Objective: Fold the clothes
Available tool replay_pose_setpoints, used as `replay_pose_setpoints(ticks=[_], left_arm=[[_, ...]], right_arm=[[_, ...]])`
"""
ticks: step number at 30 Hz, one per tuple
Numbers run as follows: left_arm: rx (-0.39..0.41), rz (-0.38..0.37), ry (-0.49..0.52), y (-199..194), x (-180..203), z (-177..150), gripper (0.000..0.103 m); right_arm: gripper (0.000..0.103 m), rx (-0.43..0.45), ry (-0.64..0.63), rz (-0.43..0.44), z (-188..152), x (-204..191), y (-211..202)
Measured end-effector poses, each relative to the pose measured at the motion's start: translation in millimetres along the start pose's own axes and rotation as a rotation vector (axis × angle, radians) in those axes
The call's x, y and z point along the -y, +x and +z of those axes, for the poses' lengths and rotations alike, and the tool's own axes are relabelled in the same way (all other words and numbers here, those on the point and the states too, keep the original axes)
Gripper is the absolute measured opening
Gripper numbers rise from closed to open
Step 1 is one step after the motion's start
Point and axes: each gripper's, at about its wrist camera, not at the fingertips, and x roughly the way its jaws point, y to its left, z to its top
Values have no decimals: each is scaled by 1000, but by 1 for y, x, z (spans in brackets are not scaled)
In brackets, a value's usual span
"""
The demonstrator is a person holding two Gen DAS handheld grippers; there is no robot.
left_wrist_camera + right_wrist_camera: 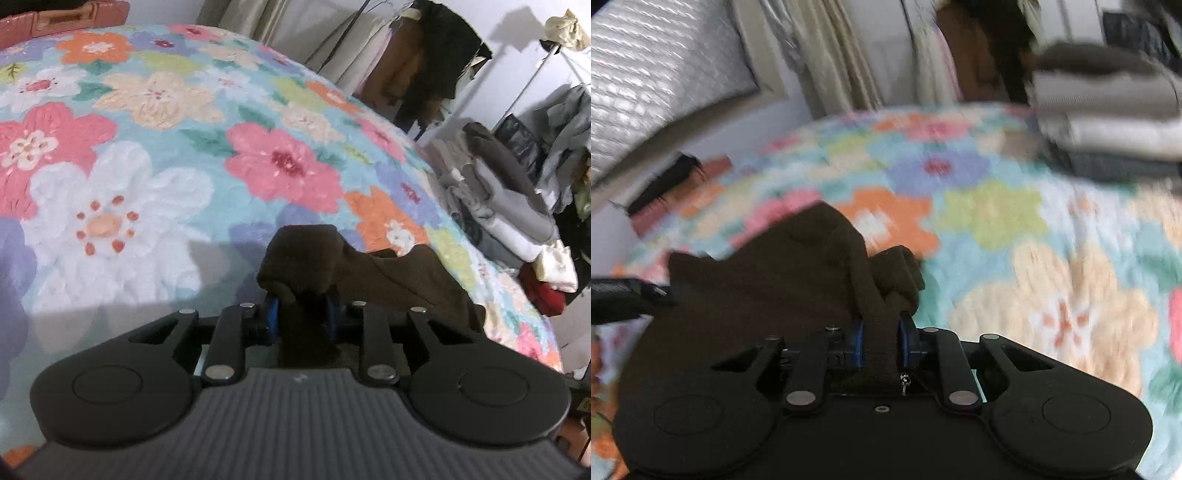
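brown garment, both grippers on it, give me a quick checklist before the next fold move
1. Left gripper shut on the brown garment: ok.
2. Right gripper shut on the same cloth: ok.
3. Cloth between the grippers smooth: not ok, bunched and creased.
4. Floral blanket ahead free for laying down: ok.
5. Folded stack clear of the garment: ok.
6. Garment's lower edge free: cannot tell, hidden.

Soft, even indoor light. The left wrist view is sharp; a grey shadow lies on the floral bedspread [155,155] just ahead and left of the left gripper [303,306]. The right wrist view is smeared by motion blur. Both bend strongly at their edges.
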Motion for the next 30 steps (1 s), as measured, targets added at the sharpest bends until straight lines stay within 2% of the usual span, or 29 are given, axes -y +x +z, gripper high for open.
replay_pose_setpoints(ticks=[2, 4, 5, 6, 8, 10, 12, 15, 17, 20, 22, 24, 25, 27, 28, 29, 30], left_arm=[[18, 37, 32, 0, 4, 1, 35], [38, 72, 53, -6, 8, 3, 36], [42, 65, 48, -12, 9, 3, 37], [46, 59, 42, -19, 9, 3, 39], [56, 42, 40, -34, 11, 3, 40], [57, 40, 63, -51, 16, -2, 51], [32, 48, 73, -68, 21, -9, 58], [-50, 34, 52, -83, 21, -23, 69], [-122, 37, 35, -86, 21, -36, 69], [-195, 53, 9, -83, 19, -54, 69], [-241, 11, -60, -75, 13, -59, 69], [-274, -37, -148, -64, 4, -64, 69], [-273, -25, -147, -61, 4, -67, 68], [-243, 56, -22, -58, 17, -71, 63], [-226, 71, 18, -58, 23, -72, 55], [-214, 61, 17, -60, 25, -73, 50], [-203, 51, 15, -61, 27, -73, 45]], right_arm=[[28, 9, 28, -25, -3, 3, 0], [30, 31, 29, -62, 0, 2, -8], [34, 46, 12, -102, 0, 1, -13], [42, 61, -7, -144, 0, -1, -18], [45, 73, -5, -228, -3, 0, -35], [46, 62, 23, -237, -7, 5, -54], [52, 35, 97, -194, -10, 15, -70], [61, -37, 317, -57, -28, 35, -88], [61, -94, 462, 44, -45, 46, -94], [62, -185, 608, 163, -69, 50, -85], [65, -189, 673, 190, -77, 51, -74], [74, -166, 710, 180, -78, 51, -60], [76, -149, 727, 169, -79, 51, -52], [78, -107, 750, 148, -77, 47, -40], [79, -82, 710, 136, -73, 42, -39], [74, -56, 664, 125, -68, 37, -39], [41, -30, 619, 114, -63, 32, -38]])
